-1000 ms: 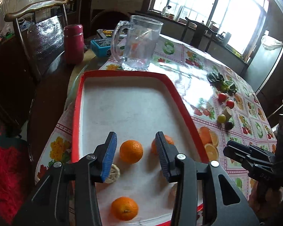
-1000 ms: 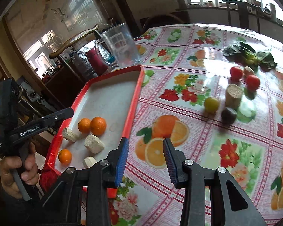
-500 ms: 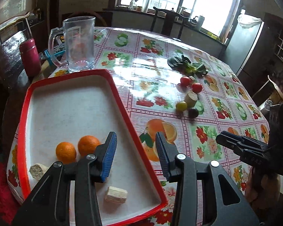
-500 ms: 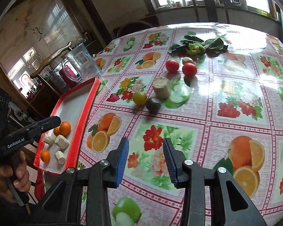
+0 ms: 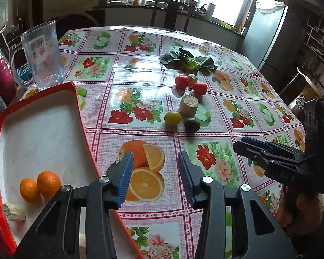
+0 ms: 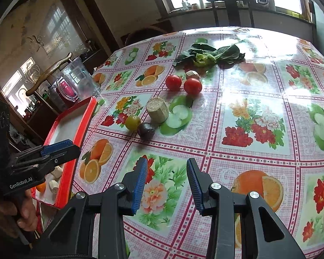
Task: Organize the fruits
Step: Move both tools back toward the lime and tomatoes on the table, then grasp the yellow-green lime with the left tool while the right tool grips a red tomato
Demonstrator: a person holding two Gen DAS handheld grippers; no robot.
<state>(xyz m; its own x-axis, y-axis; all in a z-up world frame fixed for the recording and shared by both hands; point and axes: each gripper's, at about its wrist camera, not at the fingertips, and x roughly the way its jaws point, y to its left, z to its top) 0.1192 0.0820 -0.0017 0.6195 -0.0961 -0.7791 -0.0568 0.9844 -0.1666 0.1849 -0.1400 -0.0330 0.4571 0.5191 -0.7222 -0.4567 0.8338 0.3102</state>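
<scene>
A red-rimmed tray [image 5: 80,108] at the table's left holds two oranges [image 5: 48,184] and a tan chunk [image 5: 13,212]; it also shows in the right wrist view [image 6: 84,125]. On the floral tablecloth lie two red tomatoes [image 5: 182,81] [image 6: 192,86], a yellow-green fruit [image 5: 172,118] [image 6: 132,122], a dark fruit [image 5: 191,124] [image 6: 146,130] and a tan cut cylinder [image 5: 189,105] [image 6: 157,110]. My left gripper [image 5: 155,174] is open and empty, over the cloth beside the tray's right rim. My right gripper [image 6: 165,183] is open and empty, short of the dark fruit.
A clear glass jug [image 5: 44,56] and a red flask [image 5: 1,75] stand behind the tray. Leafy greens [image 5: 188,61] [image 6: 207,56] lie beyond the tomatoes. Chairs and a window counter are at the far side. A fridge [image 5: 267,32] stands at the right.
Both grippers have swung right, away from the tray and toward the loose fruits mid-table. Both stayed open and empty.
</scene>
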